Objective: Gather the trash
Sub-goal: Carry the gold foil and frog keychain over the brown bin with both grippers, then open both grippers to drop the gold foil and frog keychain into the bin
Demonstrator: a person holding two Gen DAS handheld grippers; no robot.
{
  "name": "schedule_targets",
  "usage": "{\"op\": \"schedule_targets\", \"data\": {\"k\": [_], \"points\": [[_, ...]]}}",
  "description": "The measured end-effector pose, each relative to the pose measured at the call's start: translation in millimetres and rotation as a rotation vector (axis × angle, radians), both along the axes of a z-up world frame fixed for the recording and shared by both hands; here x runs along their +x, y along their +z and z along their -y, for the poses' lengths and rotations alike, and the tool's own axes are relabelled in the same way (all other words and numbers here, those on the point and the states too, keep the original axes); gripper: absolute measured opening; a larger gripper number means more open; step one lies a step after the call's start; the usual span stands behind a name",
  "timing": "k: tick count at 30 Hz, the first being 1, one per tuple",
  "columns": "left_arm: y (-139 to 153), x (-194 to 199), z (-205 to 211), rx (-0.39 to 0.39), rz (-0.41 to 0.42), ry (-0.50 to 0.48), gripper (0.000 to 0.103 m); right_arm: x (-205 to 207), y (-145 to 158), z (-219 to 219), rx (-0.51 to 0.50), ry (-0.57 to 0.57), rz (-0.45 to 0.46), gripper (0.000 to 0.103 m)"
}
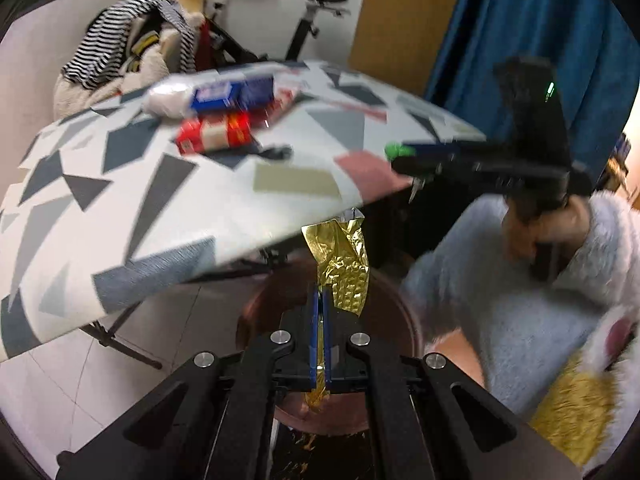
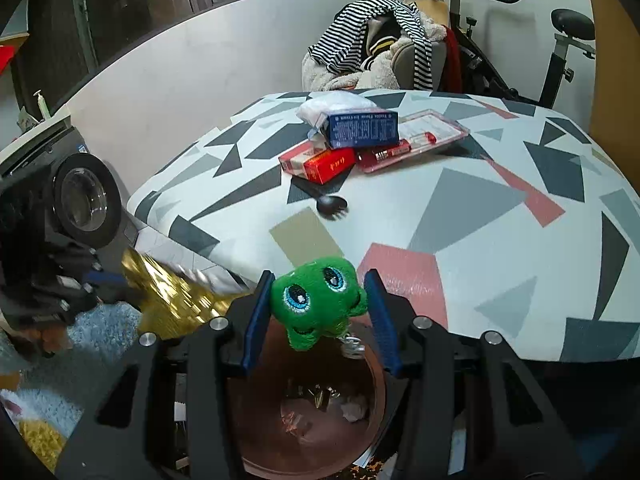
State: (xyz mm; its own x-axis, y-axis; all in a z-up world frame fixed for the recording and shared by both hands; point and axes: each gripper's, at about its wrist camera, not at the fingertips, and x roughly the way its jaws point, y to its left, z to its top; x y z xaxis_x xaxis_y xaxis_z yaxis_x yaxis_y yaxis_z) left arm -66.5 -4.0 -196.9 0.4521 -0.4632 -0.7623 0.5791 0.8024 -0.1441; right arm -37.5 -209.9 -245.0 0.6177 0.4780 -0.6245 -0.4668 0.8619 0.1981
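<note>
Over a copper-coloured bin (image 2: 312, 412) standing on the floor just beside the near edge of a patterned table (image 2: 480, 216), 2 hand-held grippers are working the drop-off stage of a trash collection. The left gripper (image 1: 320, 300) is pinching a crumpled gold foil wrapper (image 1: 344, 264) between its pressed-together blue pads, the foil dangling above the bin's mouth. The right gripper (image 2: 318, 312) is spread, its blue pads standing clear on either side of a small green plush toy (image 2: 316, 304) with blue eyes; whether the toy is falling or hanging from something cannot be told, though it appears to be over the bin, where scraps of foil and paper are already lying. Left on the table at its far side are a blue box (image 2: 362, 128), a red packet (image 2: 320, 162), a clear plastic tray (image 2: 424, 136) and a black spork (image 2: 332, 202). The next move appears to call for opening the left gripper while the foil is hanging squarely over the bin, then reaching back across the table for the remaining items.
</note>
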Motion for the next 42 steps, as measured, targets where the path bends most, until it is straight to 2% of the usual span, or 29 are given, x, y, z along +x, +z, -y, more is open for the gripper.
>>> {"op": "schedule_targets", "data": {"k": [8,12,14,15,16,20,22,25,30,34,37,42], "points": [[-51,24,33,0.110,-0.113,-0.070,0.002,3,-8,7,0.026,-0.022,-0.018,0.048],[-67,34,45,0.108,-0.144,-0.069,0.004,5,-11,11,0.029,-0.031,-0.027,0.048],[-70,36,46,0.087,-0.156,-0.063,0.020,5,-12,13,0.032,-0.038,-0.032,0.048],[-70,36,47,0.070,-0.157,-0.061,0.035,5,-12,14,0.033,-0.039,-0.032,0.048],[-69,35,46,0.053,-0.151,-0.057,0.044,5,-12,14,0.035,-0.040,-0.031,0.048],[-53,31,33,0.006,-0.116,-0.021,0.054,4,-15,14,0.037,-0.038,-0.037,0.048],[-39,28,18,-0.044,-0.088,0.024,0.063,4,-16,12,0.031,-0.030,-0.042,0.048],[-17,25,-7,-0.110,-0.048,0.101,0.071,2,-20,-1,-0.001,0.028,-0.049,0.048],[17,15,-44,-0.184,0.040,0.218,0.076,-5,-31,-31,-0.090,0.137,-0.059,0.048],[33,4,-59,-0.209,0.095,0.279,0.082,-6,-48,-53,-0.151,0.199,-0.104,0.048],[32,-6,-67,-0.197,0.124,0.307,0.085,-5,-62,-65,-0.177,0.222,-0.141,0.048],[19,-12,-73,-0.192,0.109,0.320,0.085,-2,-82,-73,-0.181,0.227,-0.210,0.048]]}}
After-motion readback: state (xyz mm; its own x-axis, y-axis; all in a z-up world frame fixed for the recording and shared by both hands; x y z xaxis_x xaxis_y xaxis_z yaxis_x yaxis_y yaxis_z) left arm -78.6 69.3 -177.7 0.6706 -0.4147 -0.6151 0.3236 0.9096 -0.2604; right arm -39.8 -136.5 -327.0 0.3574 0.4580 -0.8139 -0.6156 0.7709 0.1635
